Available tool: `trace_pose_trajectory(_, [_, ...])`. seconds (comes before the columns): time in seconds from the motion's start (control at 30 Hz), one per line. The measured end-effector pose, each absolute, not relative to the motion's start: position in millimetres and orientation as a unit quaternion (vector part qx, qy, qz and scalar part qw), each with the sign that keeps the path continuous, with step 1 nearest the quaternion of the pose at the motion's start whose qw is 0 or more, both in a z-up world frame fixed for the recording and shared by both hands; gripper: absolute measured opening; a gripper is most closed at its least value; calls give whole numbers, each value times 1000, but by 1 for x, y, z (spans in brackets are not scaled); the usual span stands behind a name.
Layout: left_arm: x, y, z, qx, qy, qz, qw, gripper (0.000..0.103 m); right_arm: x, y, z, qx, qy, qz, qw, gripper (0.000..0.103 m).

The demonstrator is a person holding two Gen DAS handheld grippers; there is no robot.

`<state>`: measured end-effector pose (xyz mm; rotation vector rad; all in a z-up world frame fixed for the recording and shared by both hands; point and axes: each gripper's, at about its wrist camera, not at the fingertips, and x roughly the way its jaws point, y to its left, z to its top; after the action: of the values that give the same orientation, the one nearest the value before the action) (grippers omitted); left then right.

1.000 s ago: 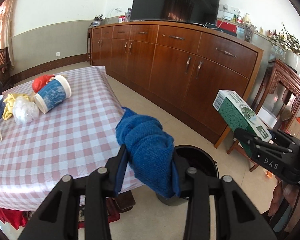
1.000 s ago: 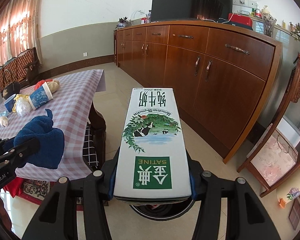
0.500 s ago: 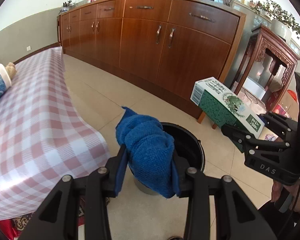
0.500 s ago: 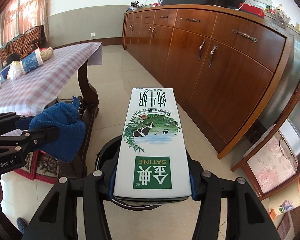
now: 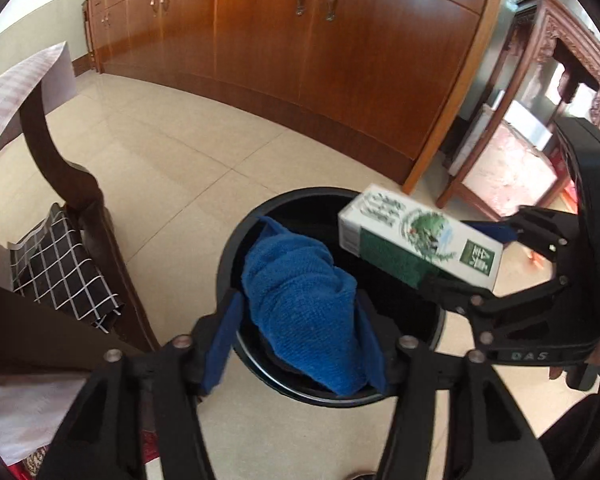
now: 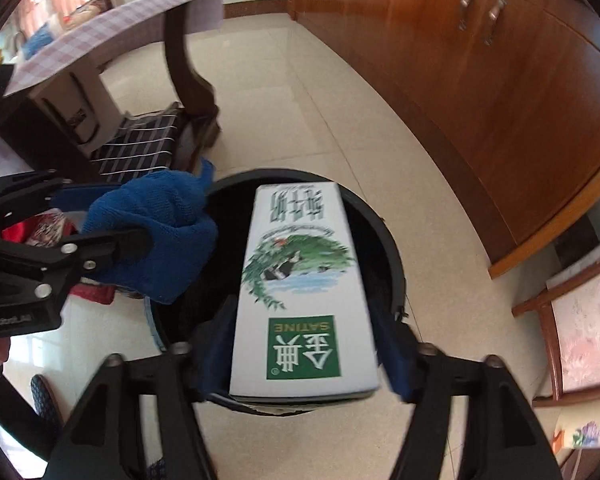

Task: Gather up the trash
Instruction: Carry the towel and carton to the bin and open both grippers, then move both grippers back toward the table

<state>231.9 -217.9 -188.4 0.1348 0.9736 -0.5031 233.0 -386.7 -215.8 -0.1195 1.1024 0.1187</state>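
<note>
My left gripper (image 5: 300, 320) is shut on a crumpled blue cloth (image 5: 304, 304) and holds it over the open mouth of a black round trash bin (image 5: 236, 248) on the floor. My right gripper (image 6: 304, 340) is shut on a white and green milk carton (image 6: 304, 288) and holds it over the same bin (image 6: 392, 248), pointing down into it. The carton (image 5: 416, 244) and right gripper also show in the left wrist view, at the bin's right side. The cloth (image 6: 160, 232) and left gripper show at the left of the right wrist view.
A long wooden sideboard (image 5: 340, 64) runs behind the bin. The table with the checked cloth (image 6: 112, 28) and its dark carved leg (image 5: 84, 208) stand left of the bin, with a black grid-pattern bag (image 5: 64, 264) beneath. A carved wooden stand (image 5: 540, 128) is at the right.
Both grippers have moved away from the table and tilted down. The cloth and the carton now hang over the bin's opening. Both stay gripped.
</note>
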Motion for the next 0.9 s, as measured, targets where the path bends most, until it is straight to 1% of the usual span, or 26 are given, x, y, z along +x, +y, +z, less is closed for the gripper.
trace_pose_trajectory(0.1, [237, -218, -188, 59, 458, -223, 858, 87, 234, -416, -222, -1, 519, 9, 854, 103])
trace_pose_trajectory(0.17, [235, -219, -188, 72, 455, -214, 861, 95, 232, -428, -223, 12, 520, -18, 854, 103])
trace_pose_trajectory(0.33, [226, -220, -178, 70, 446, -210, 867, 96, 227, -447, -207, 27, 494, -80, 865, 103])
trace_pose_trajectory(0.47, [219, -222, -160, 60, 429, -212, 876, 97, 217, -446, -186, 18, 466, -108, 878, 103])
trace_pose_trajectory(0.7, [205, -221, -123, 51, 403, -220, 887, 98, 190, -439, -150, 31, 426, -123, 896, 103])
trace_pose_trajectory(0.9, [190, -203, -97, 41, 382, -215, 898, 98, 173, -421, -118, 28, 406, -115, 906, 103])
